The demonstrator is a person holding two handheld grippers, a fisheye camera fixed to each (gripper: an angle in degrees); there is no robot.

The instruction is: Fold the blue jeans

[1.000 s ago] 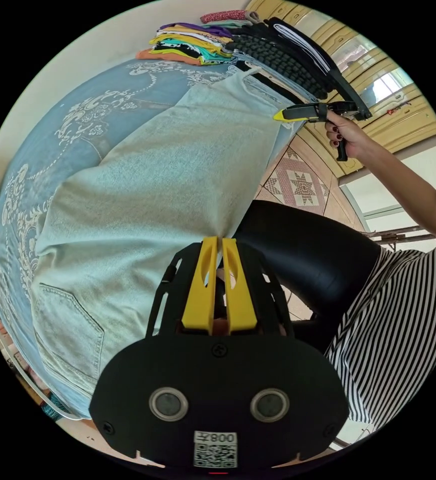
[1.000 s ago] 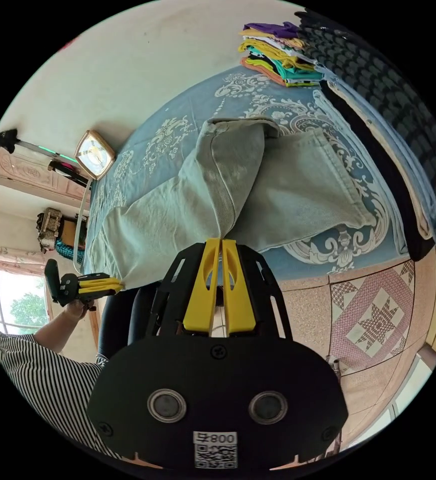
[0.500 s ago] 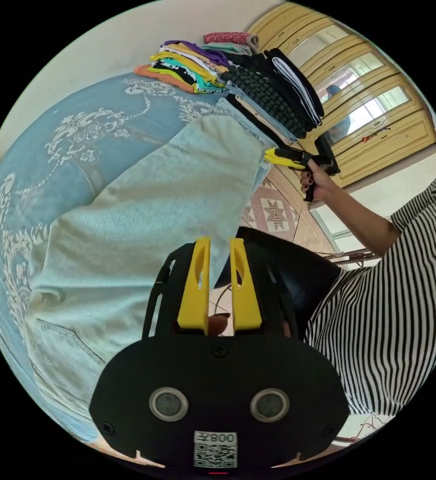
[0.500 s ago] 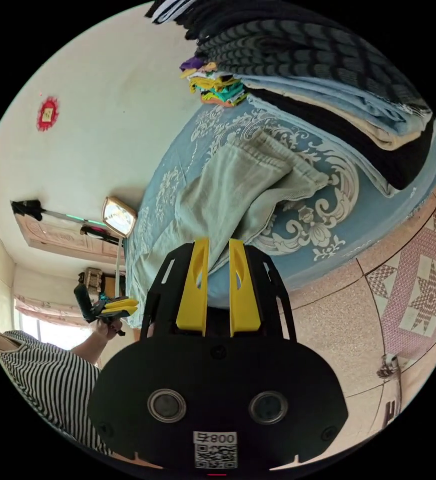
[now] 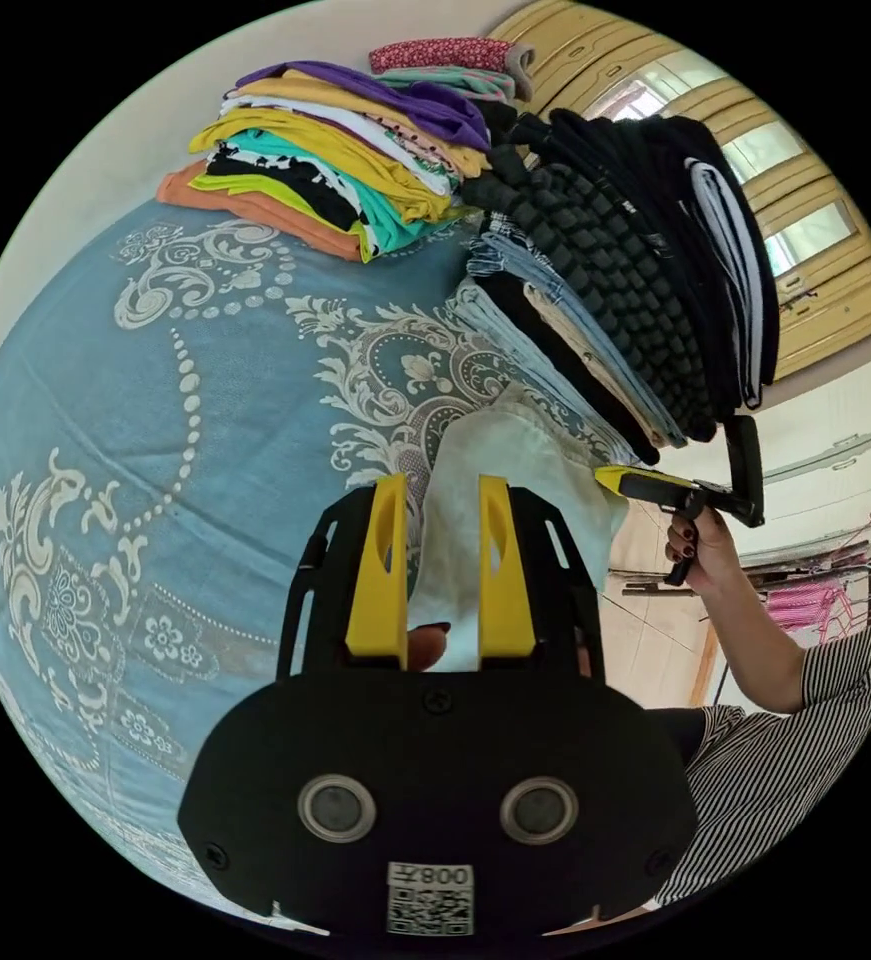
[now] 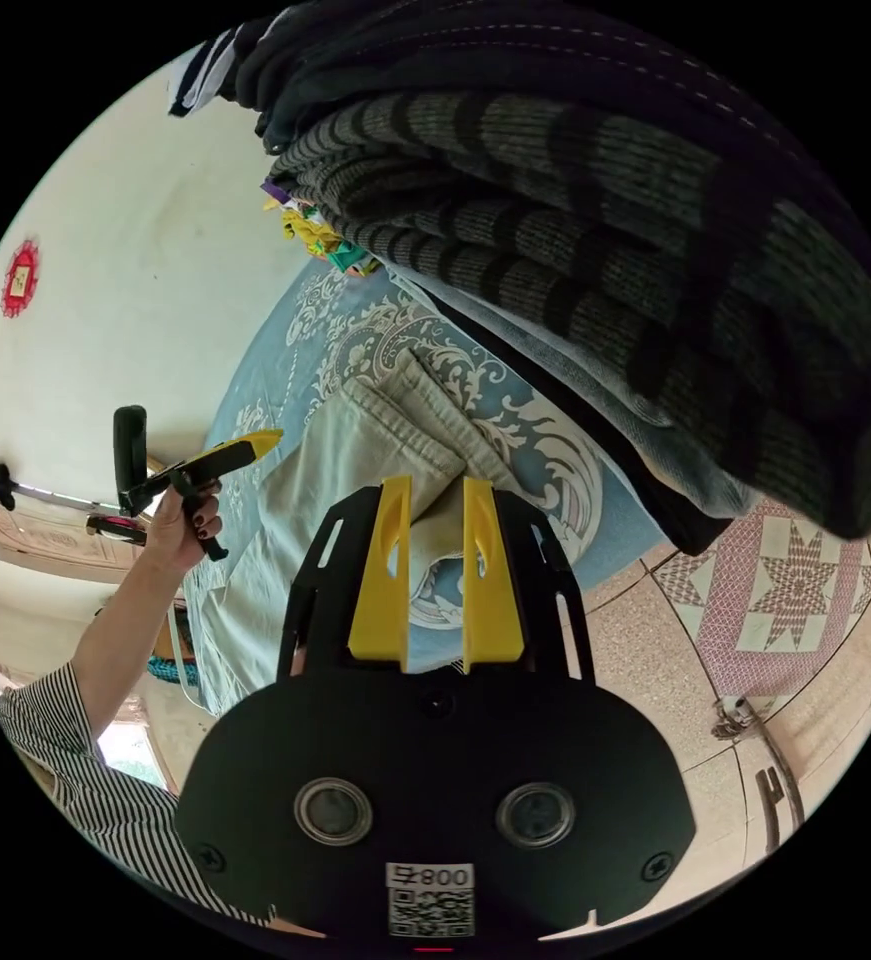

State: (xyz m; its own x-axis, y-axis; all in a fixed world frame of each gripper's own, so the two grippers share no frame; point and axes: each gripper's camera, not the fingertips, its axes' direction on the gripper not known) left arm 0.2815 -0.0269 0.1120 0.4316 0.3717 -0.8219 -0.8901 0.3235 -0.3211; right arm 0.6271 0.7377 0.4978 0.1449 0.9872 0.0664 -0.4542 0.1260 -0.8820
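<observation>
The pale blue jeans lie folded on the blue patterned bedspread, with the folded end near the dark clothes stack. My left gripper is open just above the jeans, and cloth shows between its jaws without being pinched. My right gripper is open too, hovering over the jeans' edge at the bed's side. A hand holds the right gripper beside the jeans' corner. The left gripper shows over the jeans further along.
A tall stack of dark folded clothes stands right next to the jeans. A colourful folded stack sits further back against the wall. Patterned floor tiles lie beside the bed. The person's striped sleeve is at the edge.
Both grippers were shut on the jeans a second ago and have opened and let go. Both hands have moved toward the clothes stacks, leaving the jeans lying on the bed.
</observation>
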